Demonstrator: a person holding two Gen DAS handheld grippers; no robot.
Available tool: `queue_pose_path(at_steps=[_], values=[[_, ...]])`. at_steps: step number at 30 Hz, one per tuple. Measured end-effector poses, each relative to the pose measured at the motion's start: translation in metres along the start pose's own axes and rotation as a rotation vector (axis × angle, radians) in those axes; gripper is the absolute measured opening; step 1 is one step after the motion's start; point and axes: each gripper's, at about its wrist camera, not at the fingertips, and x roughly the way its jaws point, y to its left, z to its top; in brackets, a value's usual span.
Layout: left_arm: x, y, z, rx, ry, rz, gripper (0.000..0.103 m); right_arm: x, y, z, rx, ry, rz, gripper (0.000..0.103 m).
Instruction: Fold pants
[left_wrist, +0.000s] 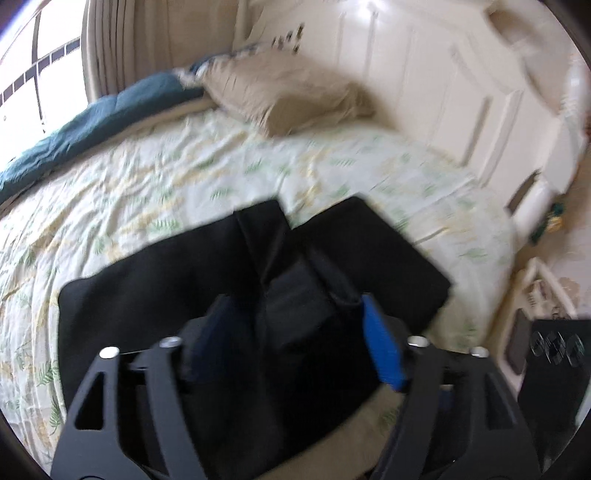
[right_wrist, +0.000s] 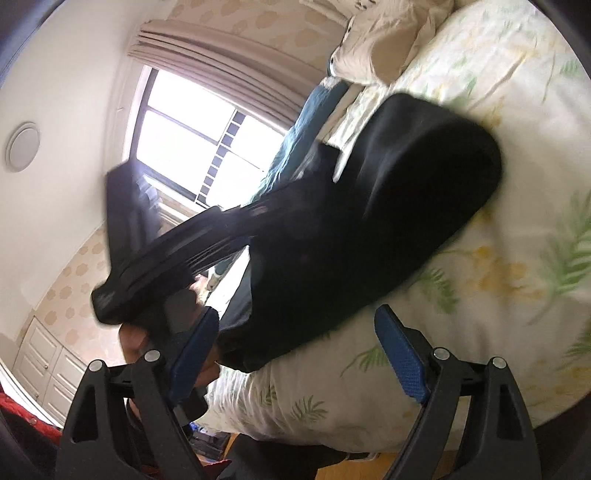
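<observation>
Left wrist: left hand-held gripper (left_wrist: 291, 343) apart over pants (left_wrist: 221, 266) on bed (left_wrist: 147, 177), right one (right_wrist: 295, 354) apart too; smooth fold before next crease

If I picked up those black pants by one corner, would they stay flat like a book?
Probably not. The black pants look soft: they lie creased and bunched on the bed, so they would likely droop and unfold. They seem unlikely to roll or break, being cloth.
</observation>
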Motion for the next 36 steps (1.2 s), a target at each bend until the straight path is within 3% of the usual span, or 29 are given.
queue_pose_path(at_steps=[2,6,9,14,18,21,24,26,27,29,31,36], values=[[-0.025,0.004,-0.005,-0.007,-0.071,-0.01,0.091,-0.01,0.011,0.008,-0.021,-0.017,-0.003,0.085],[-0.062,0.038,-0.026,-0.079,-0.15,0.024,0.095,-0.016,0.033,0.033,-0.082,-0.043,0.018,0.085],[-0.068,0.071,-0.039,-0.142,-0.142,0.069,0.095,0.0,0.037,0.064,-0.11,-0.018,0.046,0.085],[-0.071,0.126,-0.071,-0.256,-0.092,0.152,0.095,0.06,0.017,0.113,-0.128,0.129,-0.079,0.085],[-0.074,0.157,-0.097,-0.322,-0.055,0.195,0.095,0.1,0.006,0.126,-0.139,0.236,-0.213,0.085],[-0.075,0.17,-0.113,-0.357,-0.042,0.203,0.095,0.117,0.002,0.125,-0.114,0.31,-0.216,0.083],[-0.076,0.183,-0.123,-0.409,-0.044,0.171,0.095,0.136,0.005,0.116,-0.122,0.396,-0.198,0.066],[-0.076,0.186,-0.126,-0.432,-0.047,0.155,0.095,0.147,0.005,0.109,-0.125,0.449,-0.205,0.042],[-0.077,0.187,-0.128,-0.441,-0.049,0.149,0.095,0.147,0.007,0.105,-0.131,0.461,-0.214,0.039],[-0.078,0.187,-0.129,-0.439,-0.053,0.15,0.095,0.15,0.012,0.102,-0.16,0.469,-0.242,0.022],[-0.078,0.187,-0.129,-0.434,-0.053,0.154,0.095,0.145,0.021,0.104,-0.173,0.453,-0.227,0.016],[-0.083,0.189,-0.128,-0.44,-0.056,0.138,0.095,0.111,0.059,0.123,-0.274,0.35,-0.2,0.013]])
